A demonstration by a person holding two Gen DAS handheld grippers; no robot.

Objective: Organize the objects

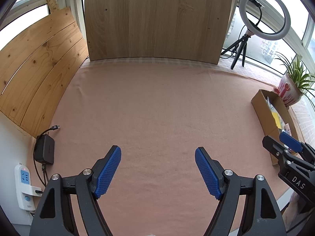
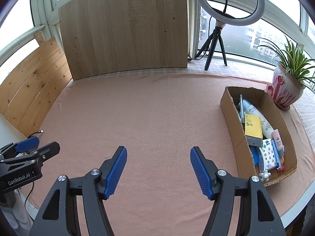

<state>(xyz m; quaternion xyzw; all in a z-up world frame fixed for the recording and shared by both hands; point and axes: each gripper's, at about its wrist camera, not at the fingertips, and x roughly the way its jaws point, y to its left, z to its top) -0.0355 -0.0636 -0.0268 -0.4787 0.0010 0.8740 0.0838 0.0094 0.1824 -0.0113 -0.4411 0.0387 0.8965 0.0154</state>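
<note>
A brown cardboard box point(image 2: 232, 106) lies on the pink cloth at the right, holding several items: a white bottle point(image 2: 256, 116), a yellow packet point(image 2: 253, 126), a pink tube point(image 2: 278, 140) and small packs. The same box point(image 1: 263, 114) shows at the right edge of the left wrist view. My right gripper point(image 2: 158, 153) hovers open over bare cloth, left of the box, with nothing between its blue pads. My left gripper point(image 1: 157, 153) is also open and empty over the cloth. Each gripper appears at the edge of the other's view.
A wooden board point(image 1: 157, 19) stands at the back, pine planks point(image 1: 35, 74) at the left. A ring light on a tripod point(image 2: 226, 2) and a potted plant point(image 2: 285, 86) stand at the back right. A black charger point(image 1: 45, 149) and white power strip point(image 1: 23, 188) lie at the left edge.
</note>
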